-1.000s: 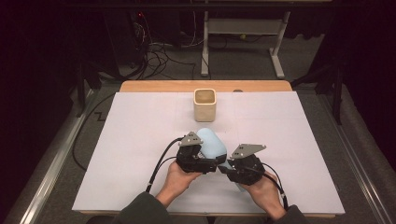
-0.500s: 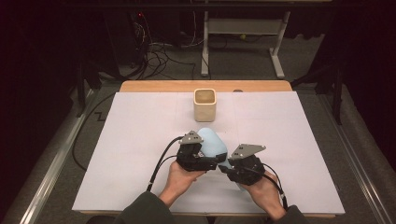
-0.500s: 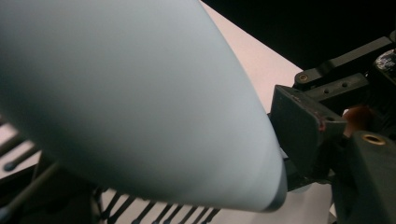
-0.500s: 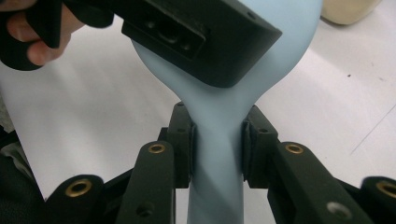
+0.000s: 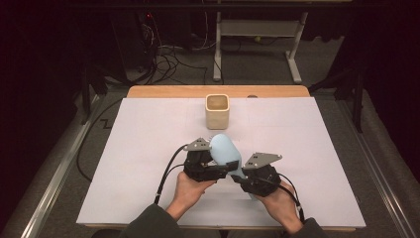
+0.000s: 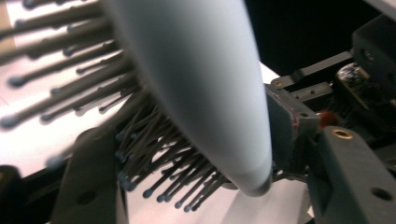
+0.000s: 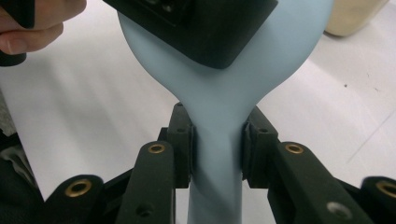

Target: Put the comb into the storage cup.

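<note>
A light blue hairbrush with dark bristles is held between both grippers just above the white sheet. My right gripper is shut on its narrow handle, one pad pressing each side. My left gripper comes in from the left across the brush head. Its jaws have just been closing, and the head now sits between them. One jaw meets the bristles and the other presses the smooth back. In the right gripper view a jaw of the left gripper lies on the head's back.
A beige square cup stands upright behind the brush, near the far edge of the sheet. The wooden table edge shows beyond it. Metal rails run along both sides of the table, with cables and a stand on the floor behind.
The left gripper's jaws have closed in on the brush head. Both hands and the brush have stayed almost where they were.
</note>
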The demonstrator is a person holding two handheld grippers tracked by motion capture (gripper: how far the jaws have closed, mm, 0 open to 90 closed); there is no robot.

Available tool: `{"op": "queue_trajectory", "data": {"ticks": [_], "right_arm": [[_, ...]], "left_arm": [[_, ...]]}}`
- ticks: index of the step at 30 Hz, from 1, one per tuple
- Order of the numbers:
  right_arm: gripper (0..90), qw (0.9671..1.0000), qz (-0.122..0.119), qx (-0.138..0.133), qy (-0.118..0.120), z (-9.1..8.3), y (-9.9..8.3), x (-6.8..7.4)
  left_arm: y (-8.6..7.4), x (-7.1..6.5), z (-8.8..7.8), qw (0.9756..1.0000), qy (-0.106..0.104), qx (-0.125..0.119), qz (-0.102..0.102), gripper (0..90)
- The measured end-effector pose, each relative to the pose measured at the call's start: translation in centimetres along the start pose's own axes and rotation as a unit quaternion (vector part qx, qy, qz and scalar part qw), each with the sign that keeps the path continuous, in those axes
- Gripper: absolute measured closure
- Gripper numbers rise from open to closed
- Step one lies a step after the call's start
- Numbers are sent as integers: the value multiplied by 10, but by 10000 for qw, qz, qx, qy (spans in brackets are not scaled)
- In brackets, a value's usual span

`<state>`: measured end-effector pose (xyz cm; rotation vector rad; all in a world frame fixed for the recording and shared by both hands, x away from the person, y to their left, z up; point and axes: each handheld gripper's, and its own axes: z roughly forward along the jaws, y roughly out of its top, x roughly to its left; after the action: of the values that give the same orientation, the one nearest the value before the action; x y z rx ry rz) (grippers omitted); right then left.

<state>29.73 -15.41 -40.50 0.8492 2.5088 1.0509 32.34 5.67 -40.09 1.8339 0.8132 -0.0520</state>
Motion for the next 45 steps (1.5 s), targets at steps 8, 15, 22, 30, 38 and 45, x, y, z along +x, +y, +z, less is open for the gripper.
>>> {"op": "queue_trajectory", "data": {"ticks": [8, 15, 22, 30, 38, 45], "right_arm": [[702, 9999, 65, -12, 82, 2, -1, -4], [700, 9996, 152, -132, 220, 2, -1, -5], [692, 9992, 227, -212, 254, 0, -2, -7], [570, 9990, 312, -235, 236, 3, -4, -9], [445, 9983, 339, -446, 146, 2, -8, -12], [394, 9971, 326, -686, 57, -3, -12, -14]], "left_arm": [[3, 3, 3, 9996, -172, 71, -209, 487], [9, -3, -1, 9997, -210, 135, -68, 527], [11, -3, -1, 9996, -255, 127, -78, 537], [15, -2, -9, 9999, -162, 32, -11, 536], [16, 2, -17, 10000, 7, -43, 35, 535], [18, 3, -22, 9999, 102, -86, 79, 535]]}}
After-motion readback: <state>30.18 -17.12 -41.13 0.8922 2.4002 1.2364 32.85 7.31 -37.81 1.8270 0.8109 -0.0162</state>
